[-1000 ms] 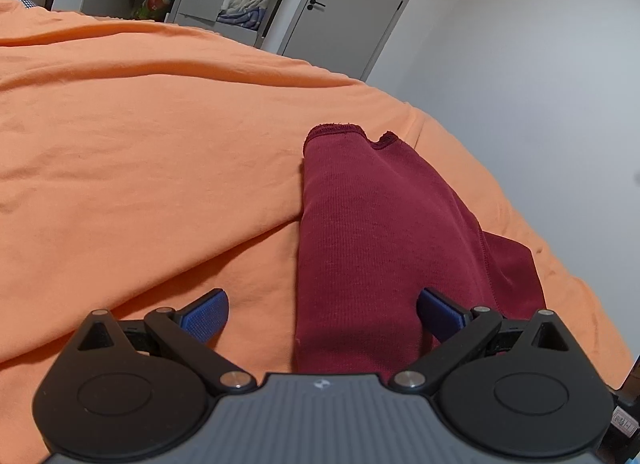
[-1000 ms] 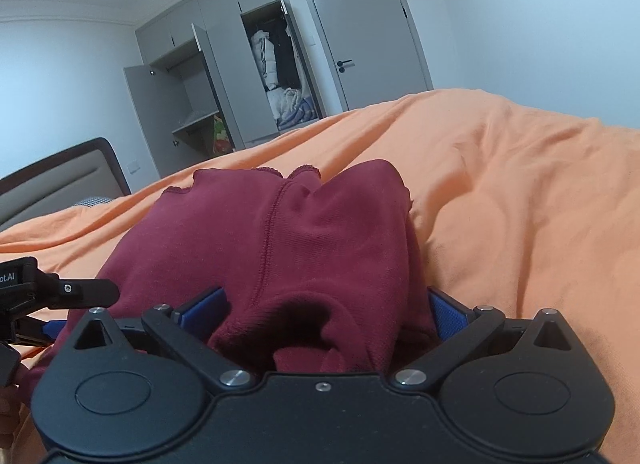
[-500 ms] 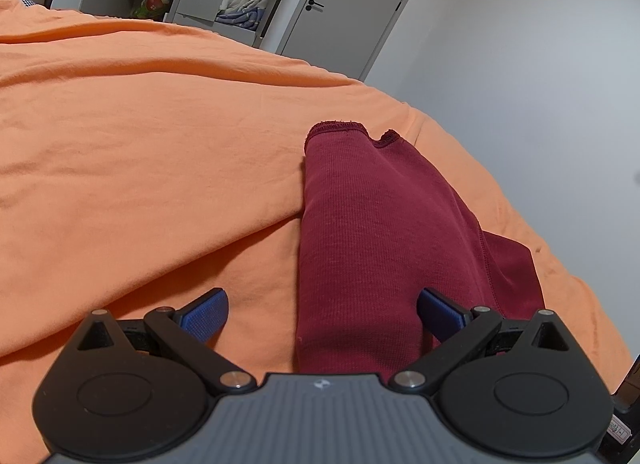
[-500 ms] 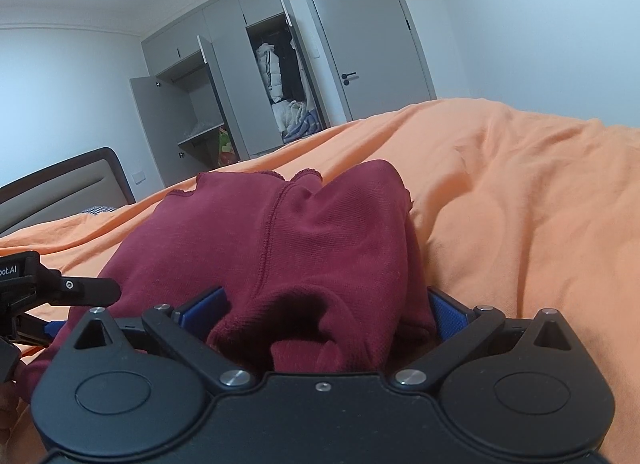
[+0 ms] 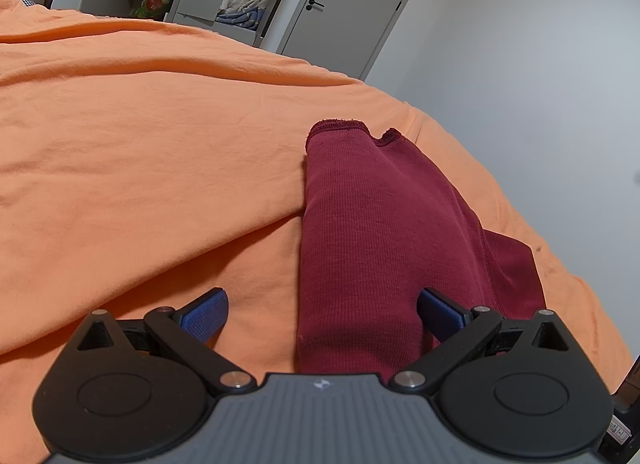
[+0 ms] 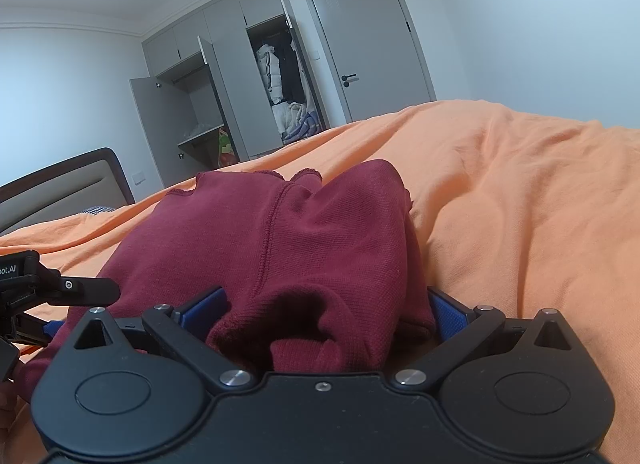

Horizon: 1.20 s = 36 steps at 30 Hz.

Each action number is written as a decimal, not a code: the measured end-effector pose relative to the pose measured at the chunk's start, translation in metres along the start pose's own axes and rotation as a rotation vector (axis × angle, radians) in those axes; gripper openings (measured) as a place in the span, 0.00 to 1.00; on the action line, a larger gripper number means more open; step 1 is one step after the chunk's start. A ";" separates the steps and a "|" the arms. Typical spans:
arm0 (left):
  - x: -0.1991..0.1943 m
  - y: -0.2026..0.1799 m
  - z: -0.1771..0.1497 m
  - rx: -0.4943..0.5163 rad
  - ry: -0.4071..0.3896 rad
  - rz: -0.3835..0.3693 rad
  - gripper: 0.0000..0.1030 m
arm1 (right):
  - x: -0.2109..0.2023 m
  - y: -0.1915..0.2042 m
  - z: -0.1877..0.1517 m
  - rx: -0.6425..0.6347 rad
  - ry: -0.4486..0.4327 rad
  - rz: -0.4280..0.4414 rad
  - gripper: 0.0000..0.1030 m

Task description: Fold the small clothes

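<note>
- Maroon garment (image 5: 372,232), a small ribbed knit piece, lies folded lengthwise on the bed's orange sheet (image 5: 140,151), running away from both cameras toward the far edge of the bed.
- Its far end shows two stitched hems side by side (image 5: 352,129), with a notch between them.
- In the right wrist view the same maroon garment (image 6: 280,240) is bunched near the camera, and a raised seam runs down its middle.
- Left hand-held gripper (image 5: 320,312) sits low over the near end of the cloth with its jaws spread wide; its blue pads (image 5: 206,314) are well apart, one over bare sheet and the other on the garment's right side. It grips nothing.
- Right hand-held gripper (image 6: 320,314) is also released, jaws spread, with the rumpled near end of the garment heaped between the blue pads (image 6: 450,316); the cloth touches or nearly touches both, but is not pinched.
- Part of the left hand-held gripper's black frame shows at the left edge of the right wrist view, just beside the garment.
- Behind the bed stand a grey wardrobe (image 6: 224,87) with open doors and clothes hanging inside, a closed grey door (image 6: 372,47), and a dark-framed headboard (image 6: 60,183).
</note>
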State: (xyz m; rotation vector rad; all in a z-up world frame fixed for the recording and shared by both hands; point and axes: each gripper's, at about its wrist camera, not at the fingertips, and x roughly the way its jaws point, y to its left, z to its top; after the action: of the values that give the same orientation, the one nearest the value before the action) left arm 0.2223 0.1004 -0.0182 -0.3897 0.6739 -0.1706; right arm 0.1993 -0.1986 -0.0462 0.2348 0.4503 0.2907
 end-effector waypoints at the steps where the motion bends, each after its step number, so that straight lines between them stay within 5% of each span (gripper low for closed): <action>1: 0.000 0.000 0.000 0.000 0.001 0.000 0.99 | 0.000 0.000 0.000 0.000 0.000 0.000 1.00; 23: 0.003 -0.007 0.024 0.088 0.072 -0.011 1.00 | 0.011 -0.021 0.037 0.137 0.110 0.085 1.00; 36: 0.008 -0.013 0.030 0.095 0.114 -0.009 1.00 | 0.016 -0.014 0.045 0.139 0.130 0.035 0.92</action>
State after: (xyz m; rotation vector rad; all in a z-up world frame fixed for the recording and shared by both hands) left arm 0.2475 0.0955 0.0041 -0.2936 0.7738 -0.2335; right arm 0.2370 -0.2139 -0.0170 0.3608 0.5960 0.3099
